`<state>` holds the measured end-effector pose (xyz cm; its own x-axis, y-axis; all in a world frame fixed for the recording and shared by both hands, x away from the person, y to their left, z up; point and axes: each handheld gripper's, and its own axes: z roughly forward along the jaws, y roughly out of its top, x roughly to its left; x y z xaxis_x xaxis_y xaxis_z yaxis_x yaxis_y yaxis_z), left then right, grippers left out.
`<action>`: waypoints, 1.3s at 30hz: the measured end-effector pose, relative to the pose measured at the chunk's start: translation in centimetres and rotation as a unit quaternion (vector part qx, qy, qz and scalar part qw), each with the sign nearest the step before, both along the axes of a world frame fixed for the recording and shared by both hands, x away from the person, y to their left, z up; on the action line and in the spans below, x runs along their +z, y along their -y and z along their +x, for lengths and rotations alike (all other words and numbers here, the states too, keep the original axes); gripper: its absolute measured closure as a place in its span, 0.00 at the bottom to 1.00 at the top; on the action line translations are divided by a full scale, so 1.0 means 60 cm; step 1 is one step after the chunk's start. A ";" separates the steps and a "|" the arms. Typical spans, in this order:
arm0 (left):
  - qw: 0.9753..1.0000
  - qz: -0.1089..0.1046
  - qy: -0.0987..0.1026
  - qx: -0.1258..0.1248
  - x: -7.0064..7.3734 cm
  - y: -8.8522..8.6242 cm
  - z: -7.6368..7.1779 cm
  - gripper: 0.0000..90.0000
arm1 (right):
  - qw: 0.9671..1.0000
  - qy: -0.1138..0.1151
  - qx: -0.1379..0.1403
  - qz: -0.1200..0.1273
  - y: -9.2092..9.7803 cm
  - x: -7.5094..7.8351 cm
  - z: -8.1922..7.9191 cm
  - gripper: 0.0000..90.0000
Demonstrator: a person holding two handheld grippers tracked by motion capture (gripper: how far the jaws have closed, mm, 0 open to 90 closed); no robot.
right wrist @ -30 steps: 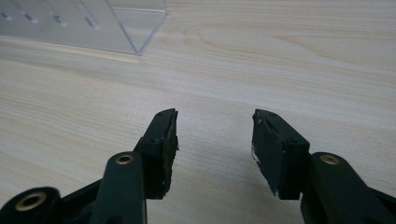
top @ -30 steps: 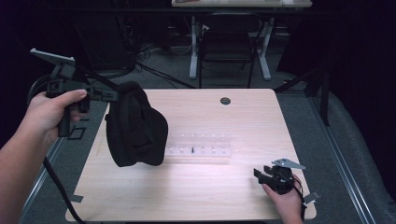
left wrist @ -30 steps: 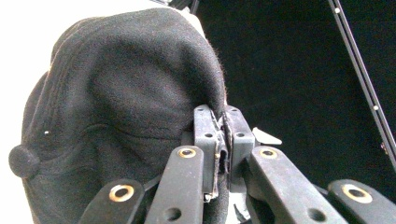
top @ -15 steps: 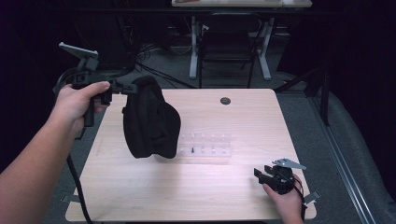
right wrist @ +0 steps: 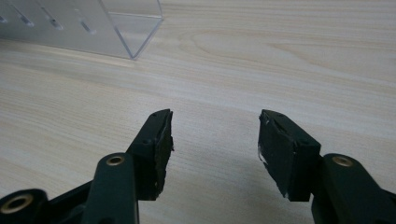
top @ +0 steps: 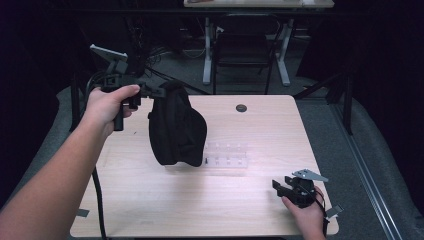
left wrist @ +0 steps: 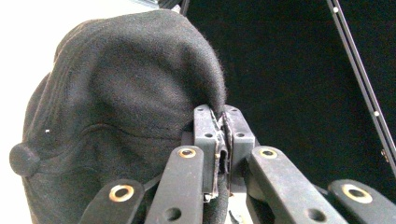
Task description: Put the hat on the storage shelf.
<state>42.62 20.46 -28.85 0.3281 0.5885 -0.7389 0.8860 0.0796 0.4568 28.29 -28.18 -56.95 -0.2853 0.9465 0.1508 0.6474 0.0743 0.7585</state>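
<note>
From the high view, the left gripper point(top: 159, 91) is held up in the air over the back left part of the table point(top: 260, 210). A black cap point(top: 176, 125) hangs down from it, off the table top. The bottom of the cap sits in front of a clear plastic box point(top: 227, 154) that lies in the middle of the table. The right gripper point(top: 281, 187) is low at the front right corner of the table, well apart from the cap, with a hand behind it. A small dark round spot point(top: 241, 108) is near the back edge of the table. In the left gripper view, the two jaws are pressed together and pinch a fold of the cap point(left wrist: 116, 121); the button on top of the cap shows at the left. In the right gripper view, the jaws are wide apart with nothing between them, just above the wood of the table point(right wrist: 280, 60). A corner of the clear plastic box point(right wrist: 116, 28) is at the top left.
</note>
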 end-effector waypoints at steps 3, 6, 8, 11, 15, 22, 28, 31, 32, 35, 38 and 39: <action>1.000 -0.001 0.000 0.002 -0.002 0.006 0.005 0.96 | 1.000 0.001 0.000 0.001 0.000 0.000 0.000 0.49; 1.000 -0.001 0.000 0.004 -0.003 0.009 0.009 0.96 | 1.000 0.002 0.001 0.001 0.000 0.000 0.000 0.49; 1.000 0.000 0.001 0.010 -0.004 0.013 0.013 0.96 | 1.000 0.001 0.003 0.003 0.000 0.001 0.000 0.49; 1.000 0.006 0.002 0.013 -0.006 0.017 0.016 0.96 | 1.000 0.002 0.003 0.002 0.000 0.001 0.000 0.49; 1.000 0.011 0.003 0.017 -0.011 0.026 0.022 0.96 | 1.000 0.003 0.004 0.004 0.000 0.002 0.000 0.49; 1.000 0.018 0.002 0.017 -0.017 0.039 0.024 0.96 | 1.000 0.004 0.005 0.006 -0.001 0.002 0.000 0.49; 1.000 0.013 0.003 0.005 -0.016 0.051 0.019 0.96 | 1.000 0.006 0.006 0.006 -0.002 0.004 -0.001 0.49; 1.000 0.011 0.003 -0.005 -0.016 0.058 0.016 0.96 | 1.000 0.007 0.007 0.007 -0.004 0.005 -0.001 0.50; 1.000 0.013 0.006 -0.007 -0.018 0.060 0.017 0.96 | 1.000 0.007 0.008 0.007 -0.005 0.006 -0.001 0.50; 1.000 0.010 0.005 -0.007 -0.019 0.064 0.016 0.96 | 1.000 0.008 0.012 0.005 -0.010 0.007 0.000 0.50; 1.000 0.009 0.009 -0.011 -0.022 0.069 0.016 0.96 | 1.000 0.008 0.016 0.001 -0.017 0.008 0.002 0.50; 1.000 0.005 0.007 -0.011 -0.023 0.070 0.016 0.96 | 1.000 0.004 0.019 -0.009 -0.019 0.010 0.002 0.50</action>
